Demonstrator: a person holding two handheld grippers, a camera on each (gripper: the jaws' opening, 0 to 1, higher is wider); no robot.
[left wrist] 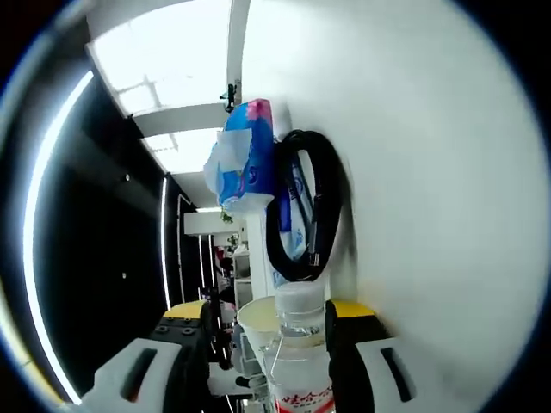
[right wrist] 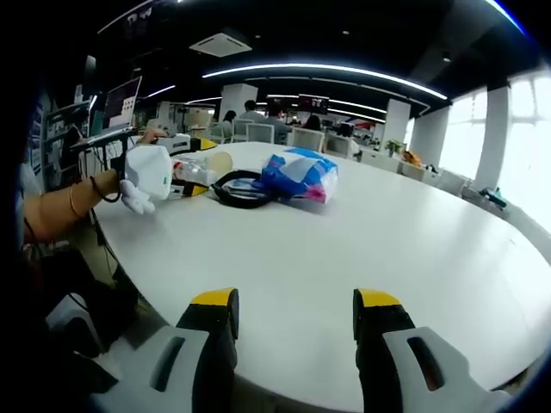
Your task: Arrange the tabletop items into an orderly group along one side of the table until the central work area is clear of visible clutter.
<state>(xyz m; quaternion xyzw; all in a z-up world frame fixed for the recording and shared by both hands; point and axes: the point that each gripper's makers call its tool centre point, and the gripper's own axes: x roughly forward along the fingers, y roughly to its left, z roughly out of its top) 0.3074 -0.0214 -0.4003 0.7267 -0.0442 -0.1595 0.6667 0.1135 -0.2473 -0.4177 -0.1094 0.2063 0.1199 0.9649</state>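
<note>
My left gripper [left wrist: 271,353] is open around a clear water bottle [left wrist: 300,344] with a red label; the bottle lies against one finger. Just past it is a cream paper cup [left wrist: 256,317]. Further along the white table [left wrist: 430,215] lie a black cable coil [left wrist: 303,206] and a blue tissue pack [left wrist: 245,159], touching each other. In the right gripper view, the left gripper [right wrist: 191,185], bottle [right wrist: 191,170] and cup [right wrist: 218,163] sit at the table's far left, beside the cable coil [right wrist: 241,188] and tissue pack [right wrist: 299,175]. My right gripper [right wrist: 294,323] is open and empty above the near table edge.
A person's forearm [right wrist: 60,206] with a wristband holds the left gripper beyond the table's left edge. The white table [right wrist: 362,249] spreads wide between my right gripper and the items. Monitors [right wrist: 120,99], chairs and seated people stand behind the table.
</note>
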